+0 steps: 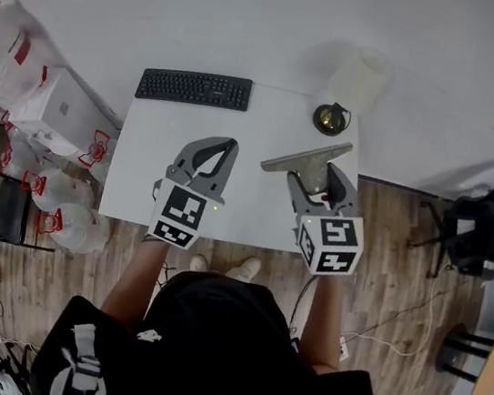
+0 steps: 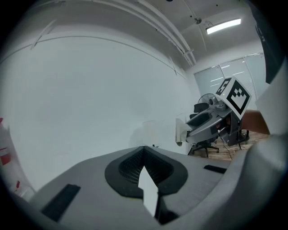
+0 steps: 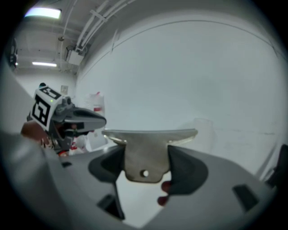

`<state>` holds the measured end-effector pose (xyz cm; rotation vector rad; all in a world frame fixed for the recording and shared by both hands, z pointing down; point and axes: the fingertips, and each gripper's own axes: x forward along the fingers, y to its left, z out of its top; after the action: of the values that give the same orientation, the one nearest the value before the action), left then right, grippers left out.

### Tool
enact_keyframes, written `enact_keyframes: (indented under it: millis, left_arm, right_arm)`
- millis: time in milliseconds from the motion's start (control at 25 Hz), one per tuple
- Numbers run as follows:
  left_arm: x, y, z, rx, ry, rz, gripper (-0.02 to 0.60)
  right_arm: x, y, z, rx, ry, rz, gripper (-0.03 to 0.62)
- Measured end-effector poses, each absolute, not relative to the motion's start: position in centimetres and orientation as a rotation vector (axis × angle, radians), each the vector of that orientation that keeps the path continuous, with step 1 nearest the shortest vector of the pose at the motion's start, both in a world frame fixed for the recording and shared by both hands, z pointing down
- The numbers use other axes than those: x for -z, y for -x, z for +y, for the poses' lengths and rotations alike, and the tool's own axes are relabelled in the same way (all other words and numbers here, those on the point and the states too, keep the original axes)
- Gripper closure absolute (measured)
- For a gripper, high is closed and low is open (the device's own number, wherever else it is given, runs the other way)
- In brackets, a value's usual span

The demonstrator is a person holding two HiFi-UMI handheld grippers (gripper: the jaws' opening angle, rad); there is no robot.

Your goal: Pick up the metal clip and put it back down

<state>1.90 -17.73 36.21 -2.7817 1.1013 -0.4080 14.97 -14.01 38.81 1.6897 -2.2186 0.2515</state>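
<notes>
1. We find the right gripper [image 1: 316, 179] out over the right half of the white table [image 1: 139, 180]. Its jaws are clamped on the metal clip [image 3: 146, 155].
2. The clip is a flat T-shaped plate of dull grey metal. A wide crossbar runs along the top, and a shorter tab hangs below it with a small hole near the lower edge.
3. In the right gripper view, the two dark pads press against the left and right edges of the tab. The crossbar sits just beyond the jaw tips and sticks out past them on both sides.
4. In that view only pale wall lies behind the crossbar, and nothing but the jaws touches the clip. It appears to be held up off the table.
5. The left gripper [image 2: 144, 150] is beside the right one, over the middle of the table and apart from it. Its jaws are pressed together at the tips and have hold of nothing; a pale wedge shows through the gap behind the tips.
6. A black keyboard [image 1: 194, 88] lies along the table's far edge, towards the left.
7. A small round dark object with a brassy centre [image 1: 331, 118] sits at the far right corner, beyond the clip and well apart from it. We cannot tell what it is.
8. On the wooden floor, clear plastic bags with red ties [image 1: 62, 201] lie left of the table, and a black office chair [image 1: 486, 228] stands to the right.
</notes>
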Motion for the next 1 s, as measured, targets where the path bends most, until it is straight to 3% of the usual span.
enact_keyframes:
  millis: [1000]
  left_arm:
    - [-41.7,-0.1,-17.2,0.577,2.835,1.188,0.557]
  right_arm:
    - [-53.8,-12.2,-12.2,-0.521,-1.330,-2.051,0.306]
